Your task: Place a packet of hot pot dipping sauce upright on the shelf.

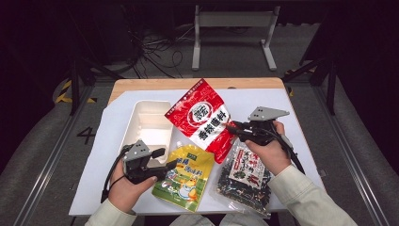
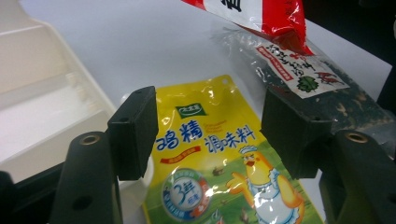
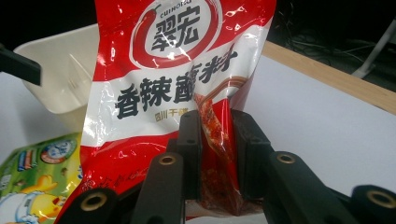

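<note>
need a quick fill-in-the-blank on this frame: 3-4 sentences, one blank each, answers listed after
1. The right gripper is shut on the edge of the ____ pouch.
2. The left gripper is open, its jaws on either side of the ____ pouch with the cartoon chicken.
3. The dark clear-film bag lies under the person's ____ forearm.
4. The white bin on the table holds ____.

Answers: red; yellow; right; nothing

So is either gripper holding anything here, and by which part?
The right gripper is shut on the red packet, pinching a fold at its lower edge. The left gripper is open above the yellow packet, holding nothing.
</note>
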Tool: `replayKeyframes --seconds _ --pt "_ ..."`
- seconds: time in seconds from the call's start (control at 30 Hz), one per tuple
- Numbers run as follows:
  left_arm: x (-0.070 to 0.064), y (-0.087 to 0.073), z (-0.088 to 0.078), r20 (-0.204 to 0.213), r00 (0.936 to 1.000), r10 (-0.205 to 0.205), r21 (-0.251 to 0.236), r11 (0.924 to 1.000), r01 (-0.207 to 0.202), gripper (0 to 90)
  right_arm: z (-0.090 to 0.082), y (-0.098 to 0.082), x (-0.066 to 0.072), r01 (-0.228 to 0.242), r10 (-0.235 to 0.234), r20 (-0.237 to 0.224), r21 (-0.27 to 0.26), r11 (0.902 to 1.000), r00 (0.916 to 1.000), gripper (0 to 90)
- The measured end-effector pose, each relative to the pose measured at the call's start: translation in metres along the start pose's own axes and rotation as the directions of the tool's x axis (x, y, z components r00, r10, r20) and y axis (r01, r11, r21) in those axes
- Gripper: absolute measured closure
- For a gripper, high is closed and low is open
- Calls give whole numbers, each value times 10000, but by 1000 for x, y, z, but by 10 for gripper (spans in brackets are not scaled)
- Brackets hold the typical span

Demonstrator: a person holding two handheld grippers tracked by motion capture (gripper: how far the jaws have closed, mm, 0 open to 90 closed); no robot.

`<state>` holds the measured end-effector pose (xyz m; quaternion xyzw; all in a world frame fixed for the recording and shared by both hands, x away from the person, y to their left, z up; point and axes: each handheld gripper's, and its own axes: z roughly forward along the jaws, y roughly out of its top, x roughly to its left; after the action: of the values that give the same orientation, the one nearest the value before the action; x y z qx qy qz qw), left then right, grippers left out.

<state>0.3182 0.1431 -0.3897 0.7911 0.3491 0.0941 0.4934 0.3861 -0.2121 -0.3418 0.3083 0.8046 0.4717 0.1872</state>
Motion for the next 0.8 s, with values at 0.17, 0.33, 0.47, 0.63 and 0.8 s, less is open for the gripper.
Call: replayKeyframes --seconds 0.17,0.33,0.47,0.63,0.8 --pt "1 3 11 387 9990 -226 -214 9995 234 334 1 1 13 46 -52 -287 -205 9998 9996 743" --pt "3 4 19 610 9971 -452 -313 9984 471 336 3 0 25 272 -285 -449 -292 9992 9986 743" --pt "5 5 27 1213 9860 -1144 -625 9905 1226 292 4 0 30 351 -374 -474 -480 9982 9982 744" --pt "1 8 32 1202 9869 -1079 -758 9902 1175 300 8 -2 34 358 -386 -537 -523 9980 9978 743" --pt "1 8 38 1089 9888 -1018 -781 9908 1106 291 10 -4 41 408 -447 -675 -579 9975 9967 743"
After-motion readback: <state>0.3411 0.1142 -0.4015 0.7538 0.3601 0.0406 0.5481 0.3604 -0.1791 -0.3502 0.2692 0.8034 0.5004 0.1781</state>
